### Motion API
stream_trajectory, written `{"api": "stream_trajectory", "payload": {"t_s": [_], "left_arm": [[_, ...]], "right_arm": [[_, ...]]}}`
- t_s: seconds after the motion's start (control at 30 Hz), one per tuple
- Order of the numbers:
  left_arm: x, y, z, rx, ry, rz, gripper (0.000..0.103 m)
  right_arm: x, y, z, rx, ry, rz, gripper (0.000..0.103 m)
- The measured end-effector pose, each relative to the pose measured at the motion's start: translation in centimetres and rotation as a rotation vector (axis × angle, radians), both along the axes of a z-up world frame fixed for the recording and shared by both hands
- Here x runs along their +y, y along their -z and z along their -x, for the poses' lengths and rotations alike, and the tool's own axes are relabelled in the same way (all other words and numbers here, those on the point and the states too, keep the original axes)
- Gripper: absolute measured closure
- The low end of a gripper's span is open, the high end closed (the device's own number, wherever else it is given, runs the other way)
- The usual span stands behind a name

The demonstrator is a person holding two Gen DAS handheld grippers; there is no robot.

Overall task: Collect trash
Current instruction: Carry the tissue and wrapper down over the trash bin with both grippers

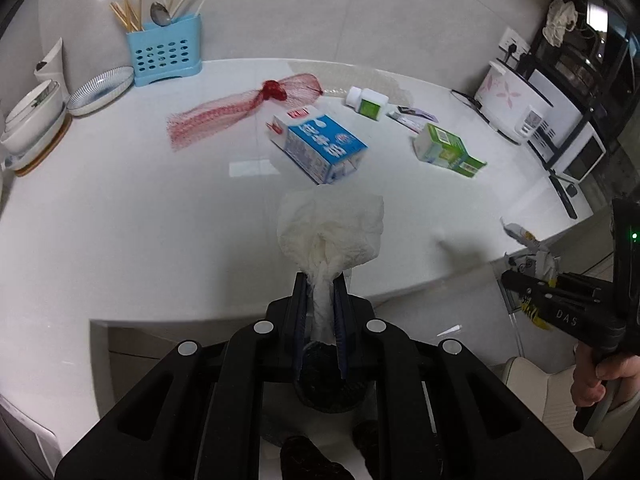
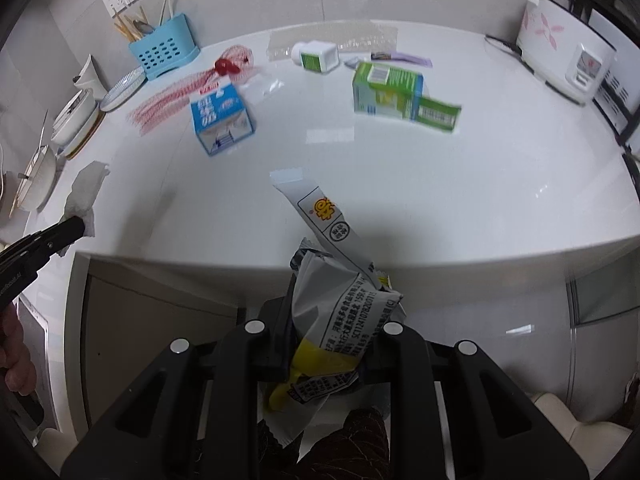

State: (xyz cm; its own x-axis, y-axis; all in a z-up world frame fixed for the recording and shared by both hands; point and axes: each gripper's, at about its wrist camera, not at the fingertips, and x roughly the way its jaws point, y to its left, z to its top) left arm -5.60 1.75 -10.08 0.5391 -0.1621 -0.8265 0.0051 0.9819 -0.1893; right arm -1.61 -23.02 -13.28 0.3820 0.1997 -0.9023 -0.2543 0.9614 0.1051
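My left gripper (image 1: 322,280) is shut on a crumpled white paper towel (image 1: 330,228), held above the front edge of the white counter (image 1: 120,208). My right gripper (image 2: 336,292) is shut on a grey and yellow snack wrapper (image 2: 340,304) near the counter's front edge. The right gripper with its wrapper also shows in the left wrist view (image 1: 528,276); the left gripper and towel (image 2: 82,196) show in the right wrist view. On the counter lie a blue milk carton (image 1: 318,144), a green carton (image 1: 446,150), a red mesh net (image 1: 240,108), a small white bottle (image 1: 368,102) and a purple wrapper (image 1: 414,118).
A blue utensil holder (image 1: 164,50) and stacked bowls and plates (image 1: 36,120) stand at the back left. A white rice cooker (image 1: 516,100) and a black rack with appliances (image 1: 576,80) stand at the right. A dark round bin (image 1: 332,384) sits below the left gripper.
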Motion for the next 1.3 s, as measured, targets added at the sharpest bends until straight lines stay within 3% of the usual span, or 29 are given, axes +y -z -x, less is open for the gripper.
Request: {"api": "stream_trajectory", "payload": {"t_s": [0.27,0.5,0.73,1.0,1.3], "left_arm": [[-4.9,4.1,4.1,0.043,-0.064,-0.003,0.091],[-9.0,12.6,7.3,0.152,-0.119,-0.003,0.091],[-11.7,25.3,7.6,0.212,-0.073,0.015,0.091],[-13.7,42.0,6.1,0.308,-0.029,0.056,0.091],[-14.8,55.8,3.8,0.406,-0.007,0.052,0.091]], "right_arm": [[-2.9,3.9,2.4,0.027,-0.129,-0.009,0.082],[-5.1,11.4,3.7,0.099,-0.22,-0.004,0.082],[-6.1,23.7,4.3,0.169,-0.223,0.022,0.082],[-5.0,37.6,4.3,0.237,-0.194,0.04,0.082],[-4.0,47.9,4.5,0.296,-0.15,0.014,0.082]]}}
